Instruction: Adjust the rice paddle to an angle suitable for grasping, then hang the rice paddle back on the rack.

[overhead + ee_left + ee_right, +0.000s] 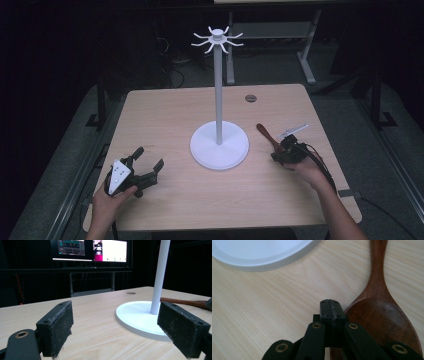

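A white stand (218, 100) rises from a round base (219, 146) at the table's middle, with a ring of hooks (217, 39) at its top. A brown wooden spoon (265, 134) lies flat to the right of the base. My right gripper (280, 151) points down at the spoon's near end. In the right gripper view its jaws (330, 307) are pressed together with nothing between them, and the spoon's bowl (382, 320) lies just beside them. My left gripper (148, 158) rests at the front left, open and empty. Its pads (58, 326) frame the stand's base (137, 315) and the spoon (185, 302).
The wooden table (165, 115) has a round cable hole (250, 98) near its far edge. Behind it stand another desk's legs (305, 60) and dark floor. Lit monitors (88, 250) show beyond the table in the left gripper view.
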A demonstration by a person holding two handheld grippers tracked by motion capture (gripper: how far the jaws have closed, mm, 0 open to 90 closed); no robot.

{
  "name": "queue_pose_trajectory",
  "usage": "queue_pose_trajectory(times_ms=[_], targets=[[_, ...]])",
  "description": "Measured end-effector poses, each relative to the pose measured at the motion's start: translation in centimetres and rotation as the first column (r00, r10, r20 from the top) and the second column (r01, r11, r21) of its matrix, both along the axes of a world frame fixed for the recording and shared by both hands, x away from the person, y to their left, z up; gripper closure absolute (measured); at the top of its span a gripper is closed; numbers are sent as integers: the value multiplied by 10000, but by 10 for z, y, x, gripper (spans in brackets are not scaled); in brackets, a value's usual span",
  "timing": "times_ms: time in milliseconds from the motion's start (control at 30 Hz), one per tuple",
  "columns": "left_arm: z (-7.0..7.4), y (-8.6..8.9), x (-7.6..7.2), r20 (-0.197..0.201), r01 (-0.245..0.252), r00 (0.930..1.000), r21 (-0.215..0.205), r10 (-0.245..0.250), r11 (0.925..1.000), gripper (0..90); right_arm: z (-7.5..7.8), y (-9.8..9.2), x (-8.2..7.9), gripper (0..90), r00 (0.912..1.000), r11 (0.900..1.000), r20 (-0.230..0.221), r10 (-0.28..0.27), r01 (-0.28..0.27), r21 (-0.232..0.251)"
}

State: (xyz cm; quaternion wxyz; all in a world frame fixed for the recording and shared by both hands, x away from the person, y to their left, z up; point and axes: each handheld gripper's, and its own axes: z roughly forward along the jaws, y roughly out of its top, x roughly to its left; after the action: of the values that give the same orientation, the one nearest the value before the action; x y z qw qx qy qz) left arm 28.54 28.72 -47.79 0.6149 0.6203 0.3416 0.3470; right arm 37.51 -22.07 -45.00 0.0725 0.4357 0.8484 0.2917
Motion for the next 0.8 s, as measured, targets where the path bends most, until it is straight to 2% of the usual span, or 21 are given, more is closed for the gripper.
queue_pose_trajectory(times_ms=[167, 267, 333, 433, 500, 600, 800], targets=[[0, 0, 0, 2, -1, 10000, -1, 1, 10000, 129, 0, -6, 1, 900, 9999, 9999, 30, -149, 149, -66], [0, 0, 0, 3, 5, 10000, 10, -5, 10000, 129, 1, -8, 1, 900, 9999, 9999, -1, -106, 106, 71], [0, 0, 0, 0, -4, 10000, -11, 4, 10000, 129, 4, -8, 0, 900, 10000, 9994, 17, -6, 6, 358], [0, 0, 0, 0, 3, 10000, 3, -3, 10000, 129, 10, -9, 0, 900, 9999, 9991, 22, 144, -145, 401], [0, 0, 0, -13, 3, 10000, 6, -3, 10000, 129, 14, -9, -1, 856, 10000, 9989, -40, 80, -78, 473], [0, 0, 0, -14, 2, 10000, 21, -2, 10000, 129, 19, -11, 1, 839, 9999, 9992, 89, 102, -105, 397], [0, 0, 0, -2, 6, 10000, 36, -6, 10000, 129, 30, -11, 11, 777, 10000, 9998, -7, -5, 5, 190]])
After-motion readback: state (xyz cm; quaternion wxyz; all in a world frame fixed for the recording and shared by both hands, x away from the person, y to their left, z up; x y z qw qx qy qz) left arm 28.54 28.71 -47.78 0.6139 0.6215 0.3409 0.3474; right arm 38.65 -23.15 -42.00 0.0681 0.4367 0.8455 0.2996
